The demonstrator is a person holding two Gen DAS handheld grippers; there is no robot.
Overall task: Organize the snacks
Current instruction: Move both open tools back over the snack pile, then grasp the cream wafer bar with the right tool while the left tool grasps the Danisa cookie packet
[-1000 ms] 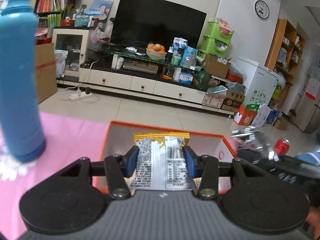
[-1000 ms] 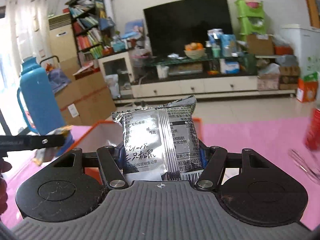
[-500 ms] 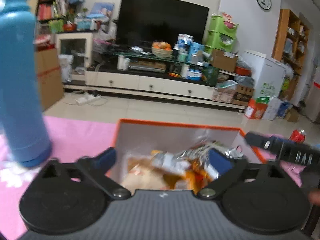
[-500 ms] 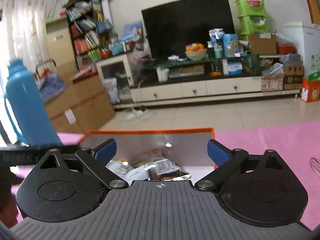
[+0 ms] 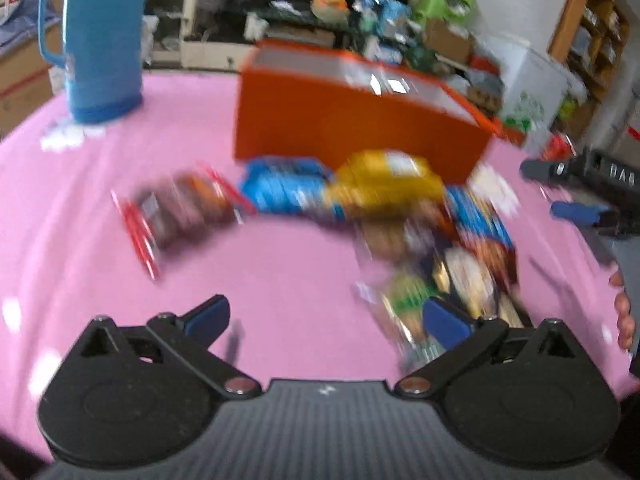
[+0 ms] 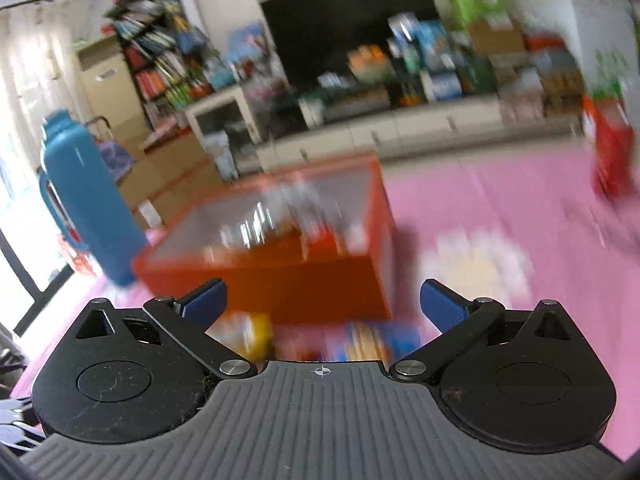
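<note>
Snacks (image 5: 384, 216) lie blurred on the pink cloth (image 5: 100, 208), ahead of the left claw (image 5: 326, 318) and mostly to its right, just before the orange box (image 5: 352, 128). That claw is spread wide, holding nothing. The right claw (image 6: 322, 304) is likewise released and empty, the box (image 6: 304, 276) straight ahead of it with packets inside. A blue flask (image 5: 102, 36) stands far left.

I work in a home living room: television (image 6: 352, 36), bookshelf (image 6: 160, 60), media cabinet (image 6: 400, 132), stacked household boxes (image 6: 496, 36).
</note>
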